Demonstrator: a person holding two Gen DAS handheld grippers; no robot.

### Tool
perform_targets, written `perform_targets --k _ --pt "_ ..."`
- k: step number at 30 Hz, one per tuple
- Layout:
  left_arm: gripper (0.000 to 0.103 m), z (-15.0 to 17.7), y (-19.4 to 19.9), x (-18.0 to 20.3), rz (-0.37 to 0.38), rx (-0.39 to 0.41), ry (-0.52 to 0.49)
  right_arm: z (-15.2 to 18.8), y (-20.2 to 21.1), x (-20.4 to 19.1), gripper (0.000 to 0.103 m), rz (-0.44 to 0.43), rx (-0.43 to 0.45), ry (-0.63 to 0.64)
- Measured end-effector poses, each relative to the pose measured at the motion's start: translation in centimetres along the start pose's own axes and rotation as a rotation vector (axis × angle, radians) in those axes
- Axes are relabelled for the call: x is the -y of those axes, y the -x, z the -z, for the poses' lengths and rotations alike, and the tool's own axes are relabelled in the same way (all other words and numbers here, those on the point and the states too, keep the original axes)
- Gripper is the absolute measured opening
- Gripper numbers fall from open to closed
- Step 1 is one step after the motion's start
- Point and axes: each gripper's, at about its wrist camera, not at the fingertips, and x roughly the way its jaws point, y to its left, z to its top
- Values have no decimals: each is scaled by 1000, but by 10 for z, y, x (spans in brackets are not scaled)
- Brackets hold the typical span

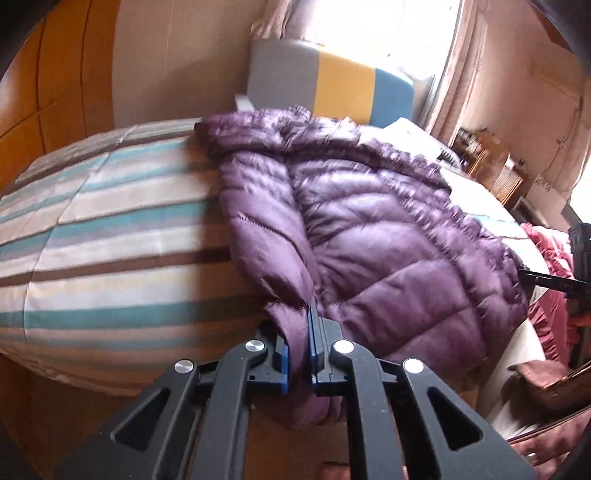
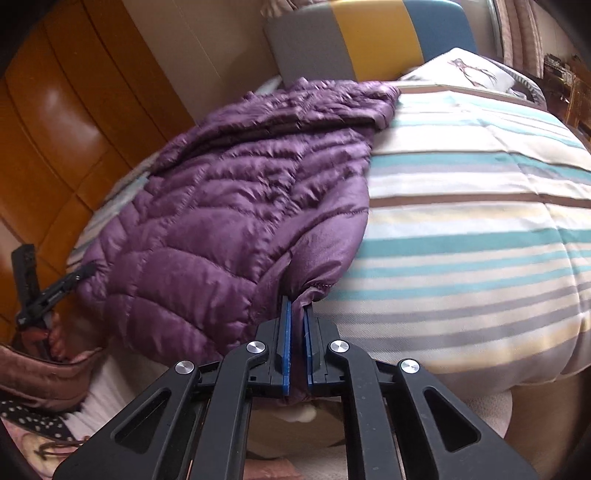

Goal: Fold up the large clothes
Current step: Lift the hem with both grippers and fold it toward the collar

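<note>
Left wrist view: purple quilted puffer jacket lay spread on the striped duvet of a bed, near its foot edge; sleeve cuff ran down into the left gripper, whose blue-padded jaws were clamped on the purple fabric. Right gripper appeared at the jacket's far hem, its grip not readable from here. Headboard in grey, yellow and blue panels stood behind; pink ruffled fabric lay beyond the jacket. Right wrist view: same jacket lay on the duvet; right gripper was pinched shut on the other cuff at the bed edge. Left gripper touched the opposite hem. Pillow sat by the headboard; wooden wardrobe stood alongside.
</note>
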Motion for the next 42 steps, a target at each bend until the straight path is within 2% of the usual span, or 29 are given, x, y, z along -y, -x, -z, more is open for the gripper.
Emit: perform_targets --k 4,13,20,23,26,29,34,38,42 --pt "6 -9 14 5 22 72 11 -11 10 -5 4 -31 59 10" --pt "5 -30 57 8 97 265 53 -30 39 -6 3 -216 207 -48" --pt "5 -48 95 18 150 427 40 -43 81 -10 3 -352 372 -25" --pt "5 -62 118 15 186 521 72 -53 98 -13 3 -392 444 -8" --pt "5 -76 129 8 198 563 103 -68 107 -10 3 -412 505 -16" --pt "5 -92 116 -2 175 516 135 -83 100 -5 3 -383 516 -42" --pt "5 -108 77 -28 150 414 269 -112 66 8 3 -340 469 -140" --pt "5 -116 48 -39 92 363 292 -132 39 18 3 -297 441 -185" --pt "6 -130 23 -46 39 332 269 -143 20 26 3 -281 435 -221"
